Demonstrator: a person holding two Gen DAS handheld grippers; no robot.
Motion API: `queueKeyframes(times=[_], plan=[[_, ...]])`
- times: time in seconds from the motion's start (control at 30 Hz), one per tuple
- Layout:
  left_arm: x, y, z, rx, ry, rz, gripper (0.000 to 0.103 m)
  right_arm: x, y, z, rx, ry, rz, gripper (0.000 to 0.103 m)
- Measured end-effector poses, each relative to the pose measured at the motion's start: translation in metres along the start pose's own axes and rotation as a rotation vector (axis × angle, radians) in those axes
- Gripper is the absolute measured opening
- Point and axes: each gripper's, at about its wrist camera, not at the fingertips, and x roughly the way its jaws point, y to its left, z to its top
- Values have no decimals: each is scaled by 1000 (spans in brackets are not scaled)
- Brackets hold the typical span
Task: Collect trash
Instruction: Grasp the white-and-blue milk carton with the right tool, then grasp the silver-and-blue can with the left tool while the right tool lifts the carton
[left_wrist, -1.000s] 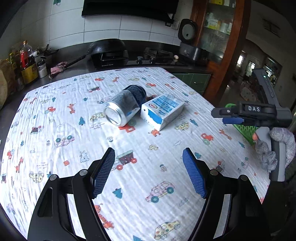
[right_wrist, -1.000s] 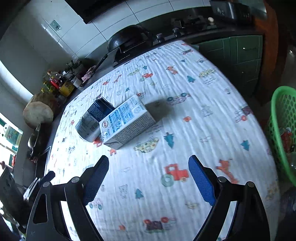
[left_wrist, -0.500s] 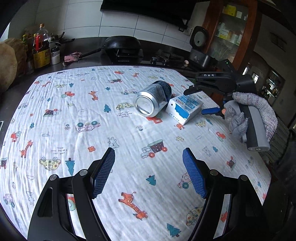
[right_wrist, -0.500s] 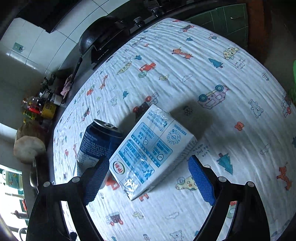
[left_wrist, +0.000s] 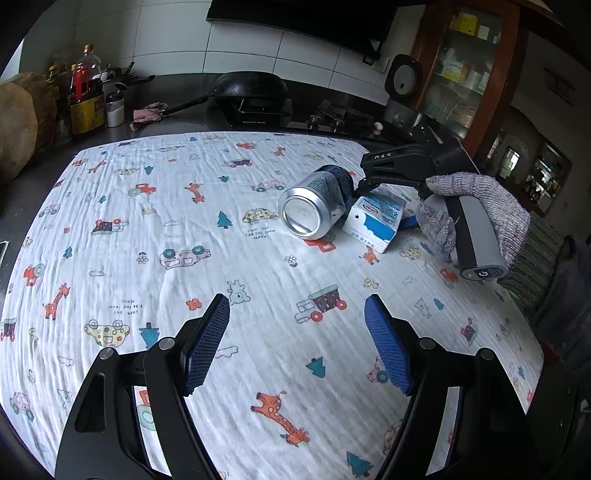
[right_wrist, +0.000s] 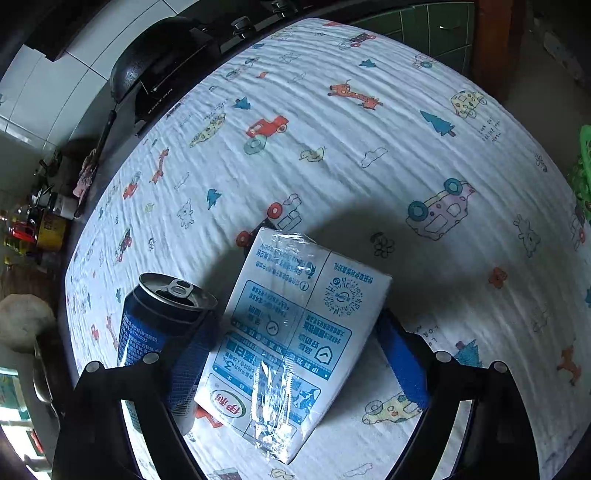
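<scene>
A white and blue milk carton (right_wrist: 291, 347) lies on the printed tablecloth, with a blue drink can (right_wrist: 155, 328) on its side against its left. My right gripper (right_wrist: 295, 354) is open with its blue pads on either side of the carton; the left pad sits between can and carton. In the left wrist view the can (left_wrist: 317, 206) and carton (left_wrist: 376, 218) lie far right, with the right gripper (left_wrist: 384, 197) over them, held by a gloved hand. My left gripper (left_wrist: 297, 343) is open and empty above the cloth, well short of them.
A black pan (left_wrist: 251, 88) and stove stand behind the table. Bottles (left_wrist: 85, 96) crowd the counter at the back left. A green basket (right_wrist: 581, 166) shows past the table's right edge. A wooden cabinet (left_wrist: 469, 62) stands at the back right.
My right gripper has moved forward and down so its open pads now straddle the carton. My left gripper has shifted slightly, keeping the same opening.
</scene>
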Motion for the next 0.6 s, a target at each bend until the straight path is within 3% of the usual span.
queueKeyframes(times=[0.2, 0.37, 0.6], plan=[[6, -1, 9, 4, -2, 24, 75, -4, -4, -3, -61, 32, 24, 82], [21, -11, 24, 66, 11, 77, 75, -15, -21, -17, -132, 64, 105, 80], [59, -24, 54, 97, 41, 66, 78, -42, -52, -35, -242, 66, 205, 79]])
